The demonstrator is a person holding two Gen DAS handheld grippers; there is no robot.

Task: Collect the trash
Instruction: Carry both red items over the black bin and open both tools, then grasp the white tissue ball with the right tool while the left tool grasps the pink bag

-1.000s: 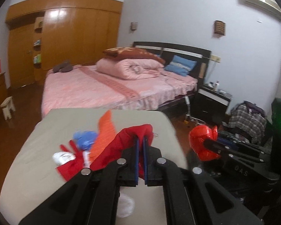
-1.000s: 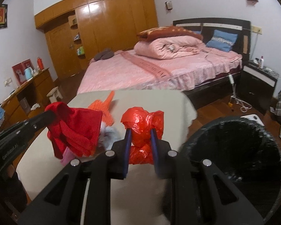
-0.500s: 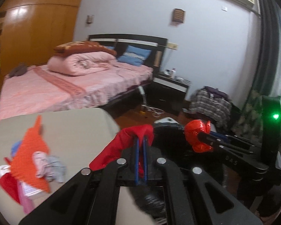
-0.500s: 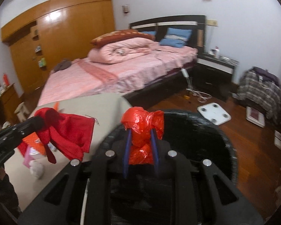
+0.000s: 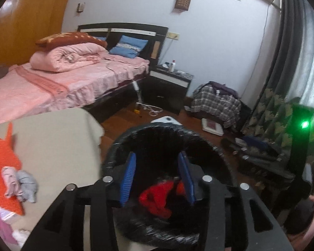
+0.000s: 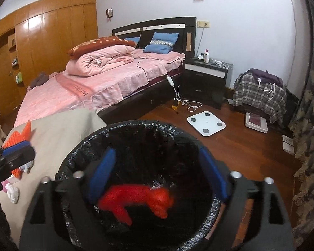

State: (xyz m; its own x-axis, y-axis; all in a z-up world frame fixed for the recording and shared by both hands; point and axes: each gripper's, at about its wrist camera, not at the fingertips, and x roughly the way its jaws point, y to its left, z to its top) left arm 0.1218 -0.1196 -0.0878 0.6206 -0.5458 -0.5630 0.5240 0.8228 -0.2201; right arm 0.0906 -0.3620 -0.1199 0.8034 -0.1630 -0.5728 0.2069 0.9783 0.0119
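Right gripper [image 6: 157, 173] hanging over black-lined bin [image 6: 73, 156], jaws just sprung wide, gripping nothing. Left gripper [image 5: 158, 173] likewise spreading apart, empty, above same bin. Red trash [image 6: 136, 198] lying blurred inside bin below both. More scraps, orange piece [image 5: 1, 163] among them, sitting on beige table [image 5: 52, 146] beside bin.

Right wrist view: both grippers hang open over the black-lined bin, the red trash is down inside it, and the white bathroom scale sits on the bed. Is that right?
Not quite. The bathroom scale lies on the wooden floor beside the bed, as the right wrist view shows. The rest holds: the right gripper and left gripper have just opened over the bin, with the red trash down inside.
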